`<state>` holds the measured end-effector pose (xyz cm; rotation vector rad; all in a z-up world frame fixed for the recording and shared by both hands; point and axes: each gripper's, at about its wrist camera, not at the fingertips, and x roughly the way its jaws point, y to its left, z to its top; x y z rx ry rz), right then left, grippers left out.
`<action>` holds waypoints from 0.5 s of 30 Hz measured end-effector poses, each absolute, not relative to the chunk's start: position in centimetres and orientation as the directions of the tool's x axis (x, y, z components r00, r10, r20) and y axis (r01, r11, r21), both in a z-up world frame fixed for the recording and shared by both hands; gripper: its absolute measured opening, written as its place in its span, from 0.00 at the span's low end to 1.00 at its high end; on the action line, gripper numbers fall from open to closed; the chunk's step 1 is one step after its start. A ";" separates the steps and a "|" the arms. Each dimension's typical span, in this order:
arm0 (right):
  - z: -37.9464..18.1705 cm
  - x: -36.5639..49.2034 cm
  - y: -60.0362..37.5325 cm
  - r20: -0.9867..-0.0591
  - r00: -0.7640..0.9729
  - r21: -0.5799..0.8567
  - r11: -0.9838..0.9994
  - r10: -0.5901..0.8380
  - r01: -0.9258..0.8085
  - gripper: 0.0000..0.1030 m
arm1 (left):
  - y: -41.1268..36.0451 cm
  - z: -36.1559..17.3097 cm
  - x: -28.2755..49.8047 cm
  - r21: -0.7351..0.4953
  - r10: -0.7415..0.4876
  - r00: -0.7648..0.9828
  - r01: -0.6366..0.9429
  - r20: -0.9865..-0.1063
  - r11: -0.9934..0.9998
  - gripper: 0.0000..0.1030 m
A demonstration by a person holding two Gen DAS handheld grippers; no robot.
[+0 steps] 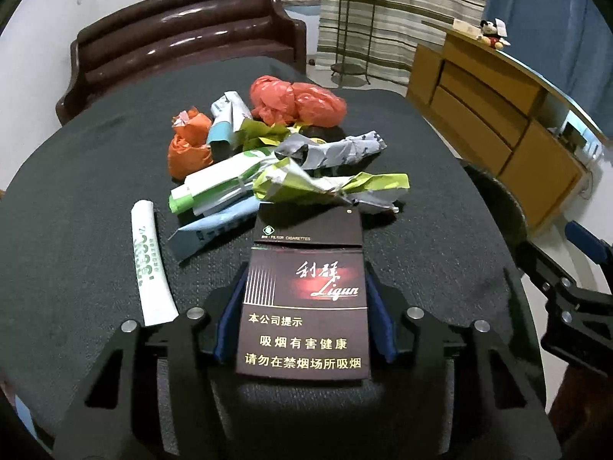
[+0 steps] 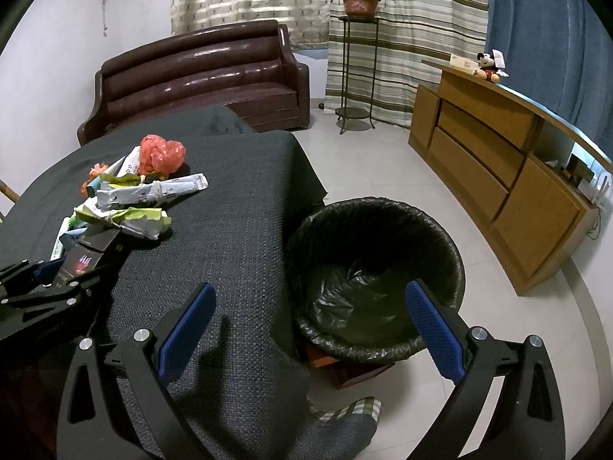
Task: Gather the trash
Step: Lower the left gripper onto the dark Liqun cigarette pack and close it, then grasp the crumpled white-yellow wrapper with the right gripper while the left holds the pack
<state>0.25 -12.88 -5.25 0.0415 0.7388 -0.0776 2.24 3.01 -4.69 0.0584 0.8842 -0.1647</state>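
Observation:
My left gripper (image 1: 304,280) is shut on a dark red cigarette pack (image 1: 304,306), held just above the dark table cloth (image 1: 76,230); the pack also shows in the right wrist view (image 2: 82,262). Behind it lies a pile of trash (image 1: 276,153): a red plastic bag (image 1: 295,101), orange wrappers (image 1: 189,145), green and white packets, a grey wrapper. A white rolled packet (image 1: 151,264) lies to the left. My right gripper (image 2: 310,306) is open and empty, over the table's right edge beside a bin with a black liner (image 2: 375,276).
A brown sofa (image 2: 199,80) stands behind the table. A wooden sideboard (image 2: 498,176) with a plush toy (image 2: 488,67) runs along the right wall. A plant stand (image 2: 356,69) is by the curtains. Tiled floor lies between bin and sideboard.

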 end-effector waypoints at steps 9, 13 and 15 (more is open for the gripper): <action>-4.8 0.4 -11.4 -0.668 0.743 0.000 0.999 -0.034 0.045 0.94 | 5.4 -3.9 0.7 -0.045 -0.132 0.627 0.153 -0.768 0.987 0.52; -4.3 0.5 -10.2 -0.660 0.752 -0.003 1.000 -0.012 0.013 0.94 | 7.1 -3.3 0.1 -0.042 -0.109 0.647 0.118 -0.754 0.992 0.52; -4.1 0.6 -9.5 -0.655 0.756 -0.002 1.000 0.003 -0.005 0.94 | 7.8 -3.1 -0.1 -0.035 -0.093 0.659 0.101 -0.746 0.994 0.52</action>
